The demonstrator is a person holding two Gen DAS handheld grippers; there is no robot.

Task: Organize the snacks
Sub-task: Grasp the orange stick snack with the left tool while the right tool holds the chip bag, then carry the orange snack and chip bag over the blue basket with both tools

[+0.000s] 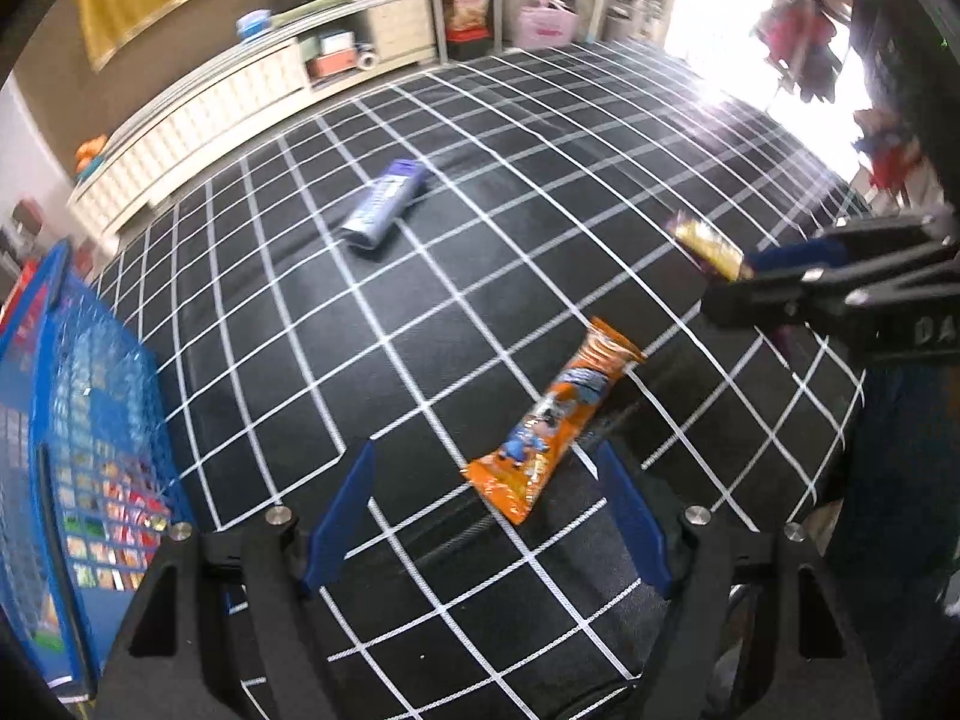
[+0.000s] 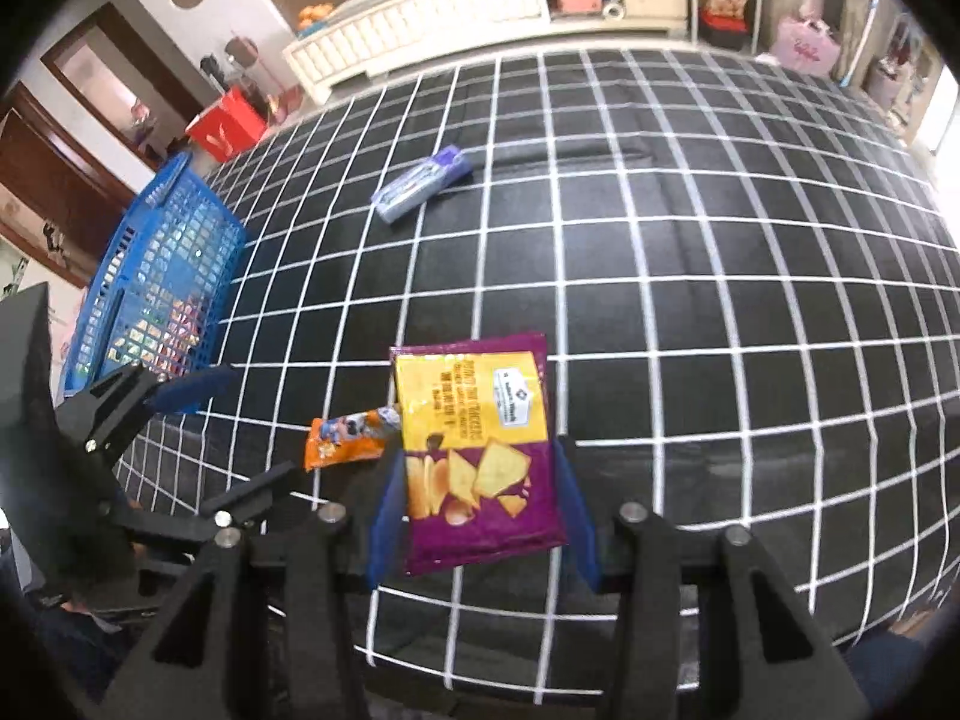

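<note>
The orange snack packet (image 1: 555, 414) lay on the checked cloth (image 1: 420, 276), long axis toward one o'clock, just ahead of your left gripper (image 1: 489, 516), which stood wide open and empty. Your right gripper (image 2: 480, 504) clamped the purple chip bag (image 2: 480, 450). The blue basket (image 1: 90, 396) sat at nine o'clock.

White low cabinet (image 2: 432, 30) beyond grid cloth (image 2: 720, 312)

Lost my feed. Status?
Left gripper open over orange snack packet. Right gripper shut on purple chip bag. Blue basket unobstructed.
</note>
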